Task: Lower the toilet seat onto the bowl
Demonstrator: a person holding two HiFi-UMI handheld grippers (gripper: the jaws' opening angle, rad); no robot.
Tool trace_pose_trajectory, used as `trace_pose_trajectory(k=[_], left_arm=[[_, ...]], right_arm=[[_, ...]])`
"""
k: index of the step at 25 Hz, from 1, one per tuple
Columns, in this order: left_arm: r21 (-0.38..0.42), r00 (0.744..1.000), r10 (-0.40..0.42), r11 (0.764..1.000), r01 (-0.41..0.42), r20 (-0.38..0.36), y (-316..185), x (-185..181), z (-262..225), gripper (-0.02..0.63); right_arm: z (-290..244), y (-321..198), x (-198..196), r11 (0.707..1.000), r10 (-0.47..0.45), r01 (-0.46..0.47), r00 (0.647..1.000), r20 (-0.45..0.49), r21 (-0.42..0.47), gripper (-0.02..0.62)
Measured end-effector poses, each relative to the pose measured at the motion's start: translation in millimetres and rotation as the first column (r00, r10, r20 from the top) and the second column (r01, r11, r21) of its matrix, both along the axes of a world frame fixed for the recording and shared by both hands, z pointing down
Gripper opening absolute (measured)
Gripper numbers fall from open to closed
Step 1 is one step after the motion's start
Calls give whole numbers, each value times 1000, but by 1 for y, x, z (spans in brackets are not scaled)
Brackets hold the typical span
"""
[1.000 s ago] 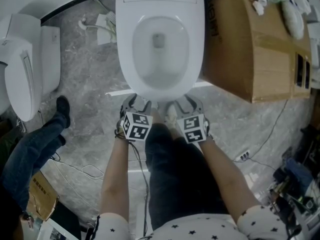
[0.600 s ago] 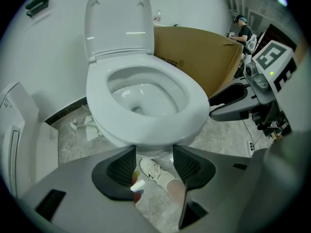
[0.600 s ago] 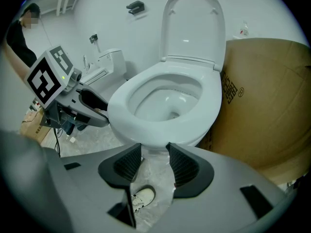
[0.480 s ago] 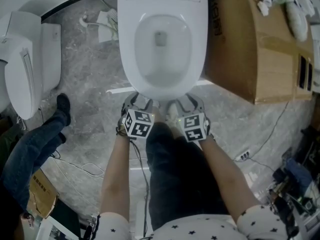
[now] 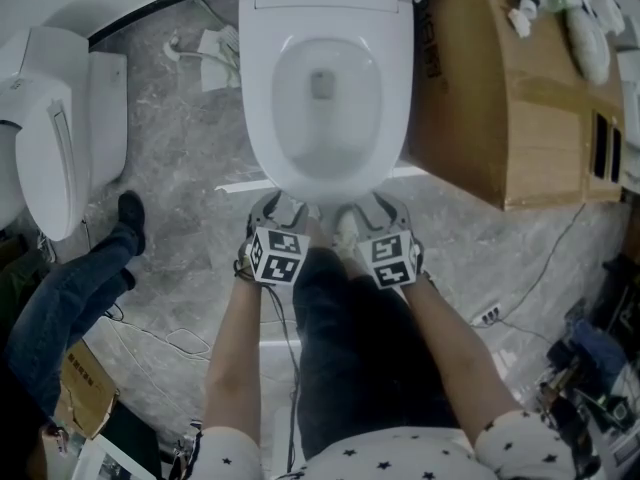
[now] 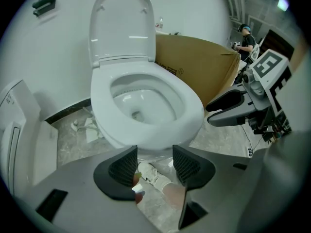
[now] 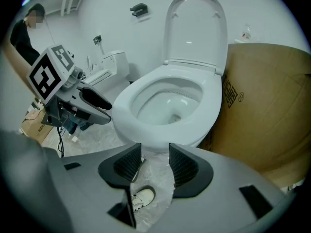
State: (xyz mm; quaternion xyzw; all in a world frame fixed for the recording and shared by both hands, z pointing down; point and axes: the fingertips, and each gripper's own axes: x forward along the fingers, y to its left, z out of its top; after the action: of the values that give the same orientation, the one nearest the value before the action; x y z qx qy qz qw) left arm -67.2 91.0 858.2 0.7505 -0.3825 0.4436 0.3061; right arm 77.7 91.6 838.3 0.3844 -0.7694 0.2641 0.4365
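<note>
Toilet seat: the white toilet seat (image 6: 192,111) lies flat on the bowl (image 6: 146,148), with a thin seam showing between the two at the front.
Lid: the lid (image 7: 197,28) stands upright against the wall behind the bowl. It is a solid panel, not a ring.
Task progress: judging by how the seat lies, the lowering looks done. Nothing is left on the seat itself. At most the grippers have to draw back, and the task does not ask for the lid.
Left gripper: the left gripper (image 6: 154,165) hovers just in front of the bowl's front edge and below the rim, apart from it. Its jaws stand moderately apart with nothing gripped, and only the floor and the wearer's white shoe (image 6: 150,175) show through the gap.
Right gripper: the right gripper (image 7: 155,165) is held beside the left one at the same front edge, clear of the seat. Its jaws are likewise apart and empty.
Surroundings: a tall cardboard box (image 5: 500,98) stands close against the toilet's right side. A second toilet (image 5: 50,138) sits well apart on the left. Another person's leg in jeans (image 5: 70,288) stands near it on the grey marbled floor (image 5: 180,168).
</note>
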Motion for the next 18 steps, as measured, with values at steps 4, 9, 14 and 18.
trace_pose_trajectory(k=[4, 9, 14, 18], left_arm=[[13, 1000, -7, 1000, 8, -22, -6, 5, -12, 230], [46, 1000, -15, 999, 16, -27, -17, 10, -34, 229], [84, 999, -35, 996, 37, -22, -23, 15, -64, 190], [123, 998, -58, 991, 60, -23, -24, 22, -95, 145]], right_arm=[[-12, -6, -1, 1000, 13, -13, 1000, 20, 15, 189], [-31, -13, -1, 999, 14, -16, 999, 40, 42, 169], [-64, -24, -3, 996, 37, -43, 996, 81, 73, 124], [-96, -32, -4, 993, 17, -27, 996, 91, 116, 78]])
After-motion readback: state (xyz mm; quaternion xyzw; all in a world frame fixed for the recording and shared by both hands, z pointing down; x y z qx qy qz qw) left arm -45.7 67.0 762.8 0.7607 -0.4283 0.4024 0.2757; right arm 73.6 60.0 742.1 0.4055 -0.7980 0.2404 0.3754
